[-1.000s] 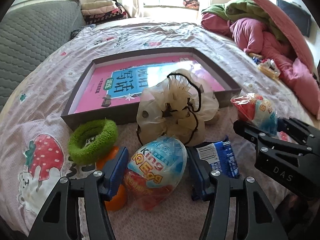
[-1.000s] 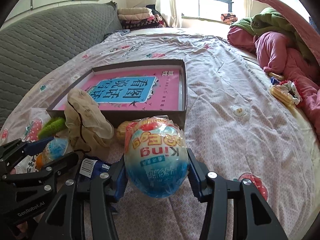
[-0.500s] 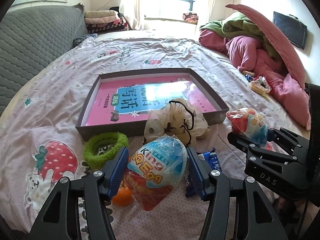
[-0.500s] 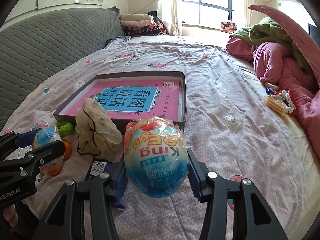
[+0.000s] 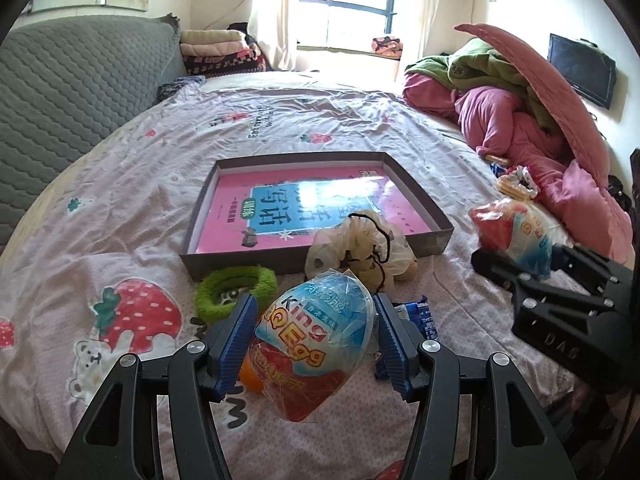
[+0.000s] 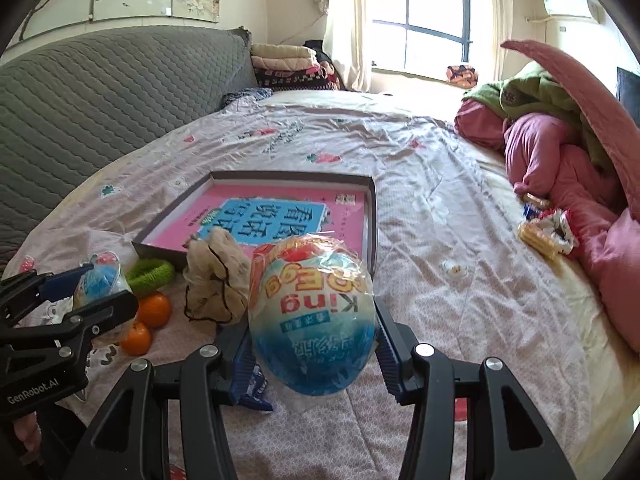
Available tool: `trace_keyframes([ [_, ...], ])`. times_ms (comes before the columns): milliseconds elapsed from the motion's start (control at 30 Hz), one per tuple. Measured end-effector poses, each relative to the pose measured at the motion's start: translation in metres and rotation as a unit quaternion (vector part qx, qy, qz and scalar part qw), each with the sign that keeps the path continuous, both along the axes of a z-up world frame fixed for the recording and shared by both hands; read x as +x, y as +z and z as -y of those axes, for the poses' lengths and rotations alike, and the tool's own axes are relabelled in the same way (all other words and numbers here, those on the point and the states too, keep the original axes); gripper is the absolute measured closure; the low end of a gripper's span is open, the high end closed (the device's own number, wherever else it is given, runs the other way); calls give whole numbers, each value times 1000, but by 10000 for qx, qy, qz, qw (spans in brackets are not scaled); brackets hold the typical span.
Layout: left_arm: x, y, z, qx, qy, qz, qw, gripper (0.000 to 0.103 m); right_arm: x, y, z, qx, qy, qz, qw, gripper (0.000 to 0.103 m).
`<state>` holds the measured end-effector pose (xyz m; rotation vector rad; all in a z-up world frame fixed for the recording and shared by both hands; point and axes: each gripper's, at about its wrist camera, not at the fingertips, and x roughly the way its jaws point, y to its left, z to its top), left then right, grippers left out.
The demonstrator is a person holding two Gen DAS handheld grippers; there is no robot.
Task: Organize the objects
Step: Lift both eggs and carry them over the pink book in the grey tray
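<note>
Above the bed (image 5: 360, 128), my left hand-held gripper (image 5: 316, 340) grips one wrapped toy egg (image 5: 316, 332). My right hand-held gripper (image 6: 312, 340) clamps another egg (image 6: 312, 316), near the grey box (image 6: 372, 216).

Daylight floods in from the overexposed window (image 5: 344, 4); both sharp views bend strongly toward dark round edges.

Blue snack packet (image 5: 416, 316) partly hidden behind jaws; label unreadable.
</note>
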<state>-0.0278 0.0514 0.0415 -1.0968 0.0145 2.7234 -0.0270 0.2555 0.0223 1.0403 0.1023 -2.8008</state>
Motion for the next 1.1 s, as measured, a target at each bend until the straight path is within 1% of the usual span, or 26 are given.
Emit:
trace_keyframes([
  [100, 0, 4, 4, -8, 31, -27, 10000, 43, 2, 10, 2, 16, 10, -121, 9999, 51],
  [300, -3, 27, 9, -26, -30, -257, 9997, 43, -2, 29, 9, 24, -14, -251, 9997, 51],
  [500, -19, 47, 12, 65, -118, -318, 9994, 43, -6, 47, 23, -20, -17, -441, 9990, 51],
  [633, -33, 58, 13, 61, -126, -472, 9988, 43, -12, 52, 32, 10, -20, -571, 9984, 51],
  [700, -40, 60, 15, 40, -130, -509, 9986, 43, -17, 53, 35, 42, 17, -604, 9982, 51],
  [800, -56, 62, 21, 125, -73, -540, 9984, 43, -26, 55, 38, 99, 54, -679, 9976, 51],
  [1100, -103, 53, 41, 276, 277, -566, 9976, 43, -70, 50, 34, 117, -89, -757, 9970, 51],
])
